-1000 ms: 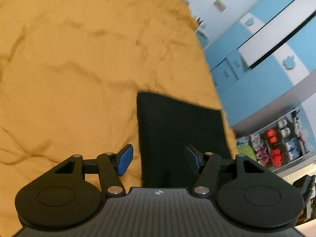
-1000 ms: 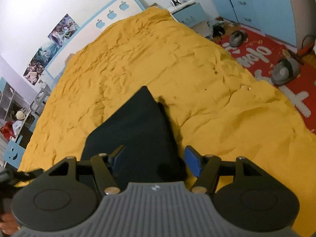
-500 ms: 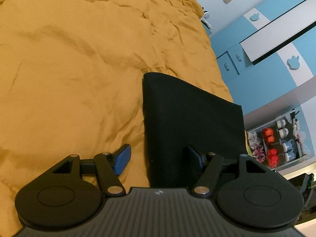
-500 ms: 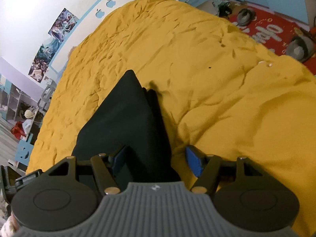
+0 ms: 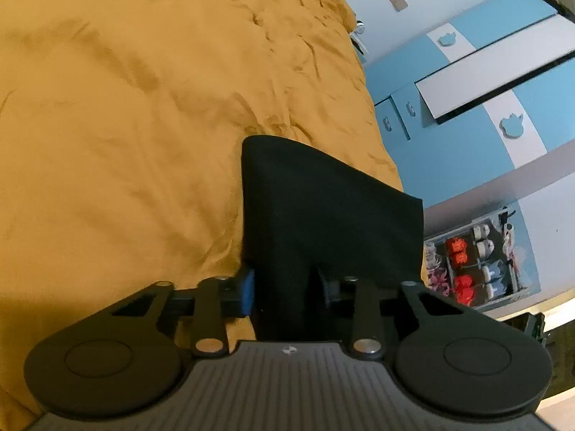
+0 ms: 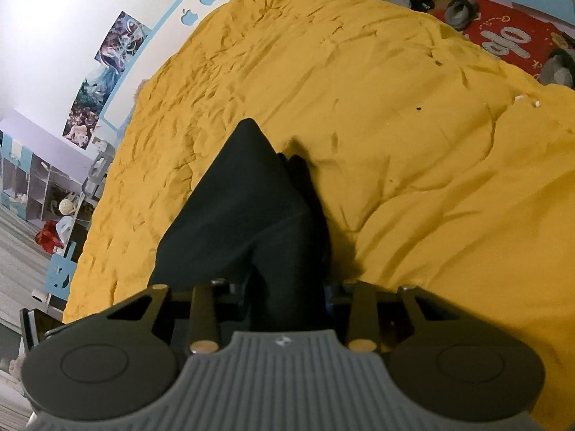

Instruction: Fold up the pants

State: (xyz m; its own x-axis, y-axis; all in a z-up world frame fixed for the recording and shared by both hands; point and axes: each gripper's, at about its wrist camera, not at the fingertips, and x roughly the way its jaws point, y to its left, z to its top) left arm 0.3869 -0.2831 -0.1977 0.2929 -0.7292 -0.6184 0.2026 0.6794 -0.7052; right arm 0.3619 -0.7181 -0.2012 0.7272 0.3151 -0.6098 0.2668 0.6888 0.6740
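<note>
Left gripper (image 5: pixel 285 287): the fingers are closed in on the near edge of the black pants (image 5: pixel 323 215), blue pad pressed against the cloth on one side, the other pad half buried in fabric on the far side.
Right gripper (image 6: pixel 287 291): same story, jaws drawn in tight with a thick bunch of dark cloth pinched between them; the pads are mostly hidden by the fabric.
Why both pinch: two holds on the near end look like the setup for lifting that end as one straight edge, so the next fold can land square rather than skewed.
Where the pants are: lying on the yellow bedspread (image 6: pixel 395 115), running away from both grippers, near the bed's side that faces the blue wardrobe (image 5: pixel 467 136).
How the pants look: plain black, matte, already a narrow stacked panel with a crisp far corner in the left view.
Loose bit: in the right view a lower layer peeks out along the right edge, not quite aligned.
Bed surface: rumpled and soft, so the cloth may drag or wrinkle, by this reading.
Stage: partly folded; a further fold seems due.
</note>
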